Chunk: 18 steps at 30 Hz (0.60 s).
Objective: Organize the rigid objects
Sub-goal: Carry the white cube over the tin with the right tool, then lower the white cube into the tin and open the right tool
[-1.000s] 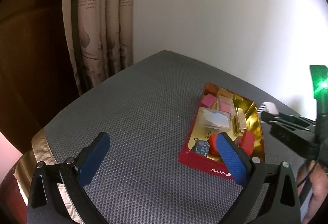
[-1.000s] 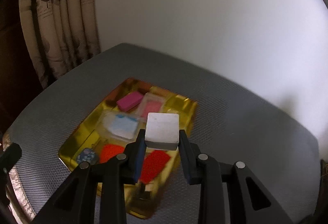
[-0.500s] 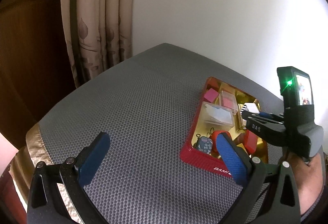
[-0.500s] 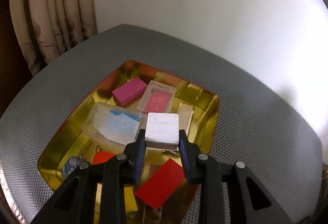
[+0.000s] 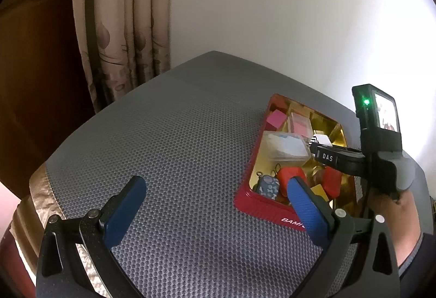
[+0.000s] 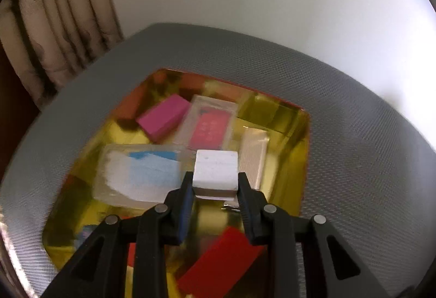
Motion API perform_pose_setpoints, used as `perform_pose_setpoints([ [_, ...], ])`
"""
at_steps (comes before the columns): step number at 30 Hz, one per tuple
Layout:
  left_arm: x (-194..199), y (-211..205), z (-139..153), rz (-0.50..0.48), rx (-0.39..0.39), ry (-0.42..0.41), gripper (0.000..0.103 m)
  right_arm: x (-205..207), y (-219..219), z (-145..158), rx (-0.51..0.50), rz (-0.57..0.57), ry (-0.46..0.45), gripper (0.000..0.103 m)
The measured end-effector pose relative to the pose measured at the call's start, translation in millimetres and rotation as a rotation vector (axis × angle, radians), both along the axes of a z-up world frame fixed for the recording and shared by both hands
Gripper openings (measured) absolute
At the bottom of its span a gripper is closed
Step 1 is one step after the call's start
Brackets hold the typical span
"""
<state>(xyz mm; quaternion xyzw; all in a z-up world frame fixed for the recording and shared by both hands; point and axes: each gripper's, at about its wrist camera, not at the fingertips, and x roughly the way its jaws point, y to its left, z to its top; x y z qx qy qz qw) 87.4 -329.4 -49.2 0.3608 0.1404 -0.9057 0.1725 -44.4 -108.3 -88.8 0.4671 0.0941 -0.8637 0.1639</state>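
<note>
A tin (image 5: 268,209) is set on the desk (image 5: 177,156) at the right; blocks and cases are laid inside it, a curtain (image 5: 122,17) is hung far left

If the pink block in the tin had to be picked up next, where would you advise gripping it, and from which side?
Grip the pink block across its two long sides, near the middle, coming straight down from above. It lies flat in the gold tin's far left corner, with the clear case close along one end, so its top is the free approach; its narrow width should suit the tongs.

Red block (image 6: 218,262) partly behind R gripper fingers (image 6: 249,205).
</note>
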Motion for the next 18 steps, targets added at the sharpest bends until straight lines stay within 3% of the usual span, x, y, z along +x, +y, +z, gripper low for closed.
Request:
perform_pose_setpoints([
  [6, -2.0, 8.9, 0.1, -0.029, -0.029, -0.001, 0.103, 8.5, -0.9, -3.4, -0.049, 0.014, -0.046, 0.030],
  [8, -2.5, 9.9, -0.5, -0.032, -0.028, -0.003, 0.103, 16.4, -5.7, -5.4, -0.022, 0.015, -0.037, 0.030],
  [18, -5.8, 13.1, -2.1, -0.041, -0.034, -0.009, 0.103, 5.0, 2.6, -11.3, -0.053, -0.025, -0.051, 0.030],
])
